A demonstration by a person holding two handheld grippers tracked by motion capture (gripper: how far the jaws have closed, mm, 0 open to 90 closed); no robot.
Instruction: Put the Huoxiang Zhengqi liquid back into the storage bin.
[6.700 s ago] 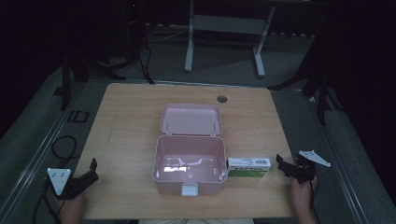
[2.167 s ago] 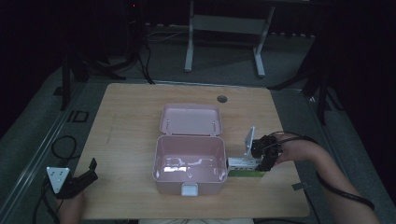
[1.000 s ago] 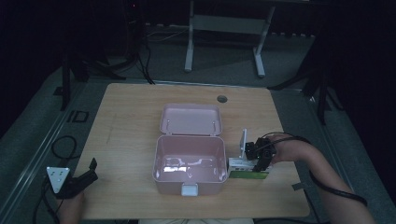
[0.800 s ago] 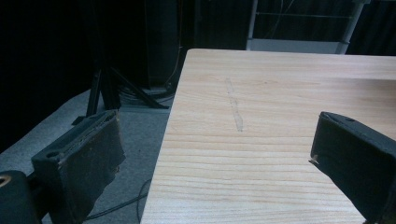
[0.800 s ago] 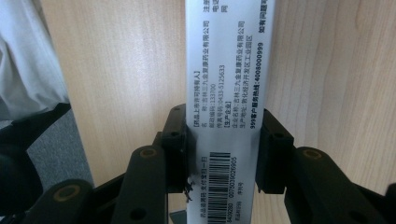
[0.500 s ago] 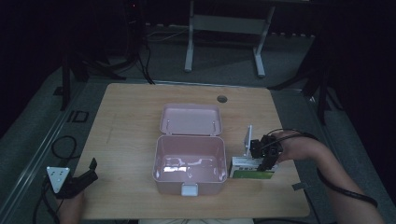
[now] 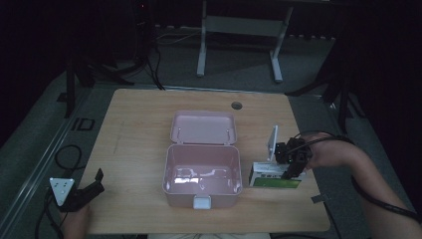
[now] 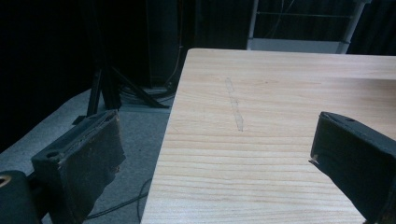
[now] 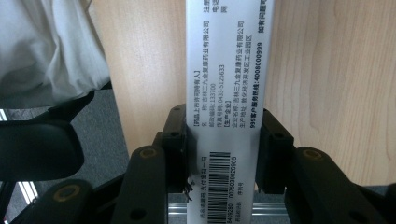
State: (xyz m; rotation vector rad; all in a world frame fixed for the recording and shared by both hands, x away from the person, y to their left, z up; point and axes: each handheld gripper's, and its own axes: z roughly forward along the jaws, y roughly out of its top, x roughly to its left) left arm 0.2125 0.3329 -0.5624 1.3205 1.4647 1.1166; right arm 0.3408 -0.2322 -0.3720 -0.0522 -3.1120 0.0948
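A white and green medicine carton (image 7: 271, 178) hangs just right of the open pink lunch box (image 7: 201, 193), whose lid (image 7: 203, 127) lies flat behind it. My right gripper (image 7: 291, 172) is shut on the carton's right end. In the right gripper view the carton (image 9: 224, 70) runs up between the black fingers (image 9: 177, 140), barcode end nearest, and both pads press its sides above the wooden table (image 9: 327, 93). My left gripper (image 7: 92, 185) rests at the table's front left corner, open, with bare wood between its jaws (image 8: 217, 144).
The pink box holds nothing that I can make out. A round cable hole (image 7: 236, 105) sits near the table's far edge. A small dark scrap (image 7: 318, 199) lies by the front right edge. A metal stand (image 7: 239, 30) and cables are on the floor beyond.
My right gripper has risen a little with the carton held in it. The left gripper and the pink box have stayed put.
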